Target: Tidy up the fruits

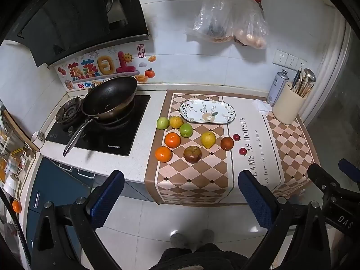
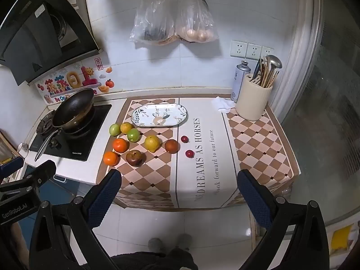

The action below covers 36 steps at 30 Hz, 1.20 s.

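Several fruits lie loose on a checkered mat: two green apples [image 1: 185, 129], two oranges [image 1: 172, 140], a yellow lemon [image 1: 208, 140], a dark reddish apple [image 1: 192, 154], a brown-orange fruit [image 1: 227, 143] and two small red fruits [image 1: 242, 151]. Behind them sits an oval patterned plate [image 1: 207, 111] with nothing on it; in the right wrist view the plate [image 2: 159, 115] lies behind the lemon [image 2: 152, 143]. My left gripper [image 1: 182, 193] hangs open over the floor, short of the counter edge. My right gripper [image 2: 178, 191] is open too, beside it, nothing between its fingers.
A wok [image 1: 109, 98] rests on the gas stove [image 1: 99, 130] left of the mat. A utensil holder [image 1: 288, 103], a spray can [image 1: 277, 87] and a crumpled tissue [image 1: 261, 106] stand at the back right. Plastic bags [image 2: 173, 22] and red scissors hang on the wall. A person's feet [image 1: 191, 239] show below.
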Tool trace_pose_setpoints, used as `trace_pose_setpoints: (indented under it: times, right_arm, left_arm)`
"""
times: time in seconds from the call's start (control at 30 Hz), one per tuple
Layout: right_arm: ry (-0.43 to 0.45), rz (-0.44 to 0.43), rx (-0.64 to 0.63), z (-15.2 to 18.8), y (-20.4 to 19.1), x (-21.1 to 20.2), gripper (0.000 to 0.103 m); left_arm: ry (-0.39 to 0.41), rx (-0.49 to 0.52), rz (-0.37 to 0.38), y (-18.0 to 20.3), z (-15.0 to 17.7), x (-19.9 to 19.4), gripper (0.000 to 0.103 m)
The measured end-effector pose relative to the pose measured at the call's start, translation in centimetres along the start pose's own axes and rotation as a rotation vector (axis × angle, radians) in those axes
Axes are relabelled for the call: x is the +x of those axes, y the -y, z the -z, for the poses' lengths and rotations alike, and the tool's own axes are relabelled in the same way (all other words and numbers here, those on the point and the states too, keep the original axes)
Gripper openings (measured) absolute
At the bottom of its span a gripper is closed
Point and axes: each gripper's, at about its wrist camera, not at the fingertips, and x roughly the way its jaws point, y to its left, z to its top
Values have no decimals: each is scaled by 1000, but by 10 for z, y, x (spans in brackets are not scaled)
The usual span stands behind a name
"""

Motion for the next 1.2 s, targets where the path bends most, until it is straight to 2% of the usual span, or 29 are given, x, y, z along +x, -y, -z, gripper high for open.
trace_pose_setpoints:
  times: [0.9, 1.2]
  right_arm:
    - [6, 12, -8, 2, -9, -6, 103]
    - [7, 8, -7, -8, -15, -5, 103]
  left_arm:
    - [0, 1, 1, 1, 0, 0, 103]
    - [4, -1, 2, 2, -4, 0, 103]
